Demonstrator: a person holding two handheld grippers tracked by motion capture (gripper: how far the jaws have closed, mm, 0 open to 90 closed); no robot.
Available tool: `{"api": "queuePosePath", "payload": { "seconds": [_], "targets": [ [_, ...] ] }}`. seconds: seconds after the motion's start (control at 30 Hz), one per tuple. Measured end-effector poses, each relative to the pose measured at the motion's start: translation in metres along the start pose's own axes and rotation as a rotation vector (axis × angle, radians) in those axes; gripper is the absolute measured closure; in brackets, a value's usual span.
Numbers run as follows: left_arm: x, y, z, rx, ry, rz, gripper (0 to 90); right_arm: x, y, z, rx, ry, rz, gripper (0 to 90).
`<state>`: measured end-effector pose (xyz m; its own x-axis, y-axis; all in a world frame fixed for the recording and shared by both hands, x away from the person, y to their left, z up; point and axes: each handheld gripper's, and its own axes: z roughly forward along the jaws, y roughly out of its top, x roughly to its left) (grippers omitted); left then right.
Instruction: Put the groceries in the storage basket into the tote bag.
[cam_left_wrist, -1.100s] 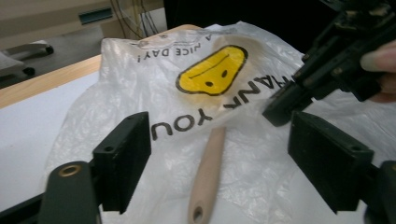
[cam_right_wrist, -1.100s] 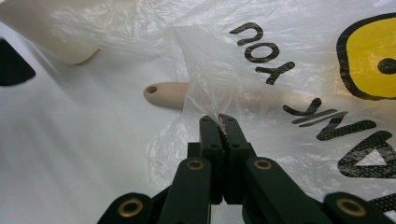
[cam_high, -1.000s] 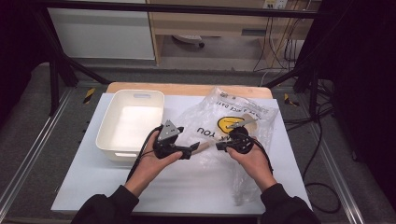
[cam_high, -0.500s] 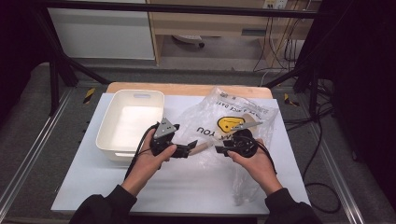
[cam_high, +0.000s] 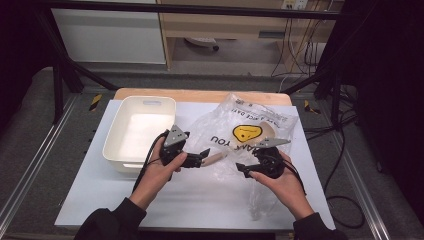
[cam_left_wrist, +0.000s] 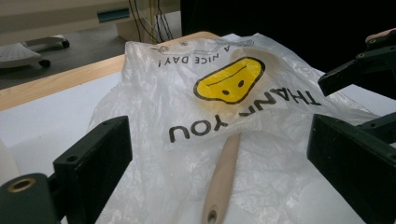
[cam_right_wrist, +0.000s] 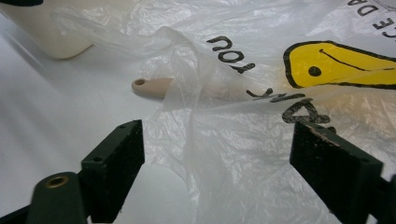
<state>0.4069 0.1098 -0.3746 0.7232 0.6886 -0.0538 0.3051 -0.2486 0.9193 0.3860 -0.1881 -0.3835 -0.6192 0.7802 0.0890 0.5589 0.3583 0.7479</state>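
Bag (cam_high: 245, 135), clear plastic with a yellow face and "THANK YOU" print, lies crumpled on the white table (cam_high: 100, 195), spread from the far right corner toward the near edge; a wooden spoon (cam_high: 216, 158) sits inside it, bowl under the yellow face, handle poking out toward the table's middle; a white bin (cam_high: 140, 132) stands near the far left corner, just beside the bag. In the high view the left gripper (cam_high: 201, 159) rests between bin and bag, jaws spread, tips just beside the handle end; the right gripper (cam_high: 241, 167) hovers over the bag's near part, jaws apart, having just been opening, nothing pinched.

In the left gripper view its jaws stand wide with only the bag and the spoon (cam_left_wrist: 223, 175) lying ahead between them, neither pad touching; the bag (cam_left_wrist: 196, 107) stretches toward the wooden far edge; the right gripper (cam_left_wrist: 369, 88) shows at the right.

In the right gripper view the jaws stand wide over loose folds of bag (cam_right_wrist: 224, 154), gripping nothing; the spoon (cam_right_wrist: 154, 87) handle juts from the bag's mouth; the bin (cam_right_wrist: 51, 32) sits at upper left.
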Motion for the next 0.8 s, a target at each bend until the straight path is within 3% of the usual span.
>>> {"api": "queuePosePath", "payload": {
  "seconds": [0.33, 0.8],
  "targets": [
    [-0.001, 0.0, -0.003, 0.005, 0.006, 0.004, 6.0, -0.006, -0.014, -0.012, -0.017, -0.035, 0.021, 6.8],
    [0.003, 0.0, -0.01, 0.011, 0.014, -0.011, 5.7, -0.009, -0.035, -0.022, -0.031, -0.06, 0.055, 5.6]
  ]
}}
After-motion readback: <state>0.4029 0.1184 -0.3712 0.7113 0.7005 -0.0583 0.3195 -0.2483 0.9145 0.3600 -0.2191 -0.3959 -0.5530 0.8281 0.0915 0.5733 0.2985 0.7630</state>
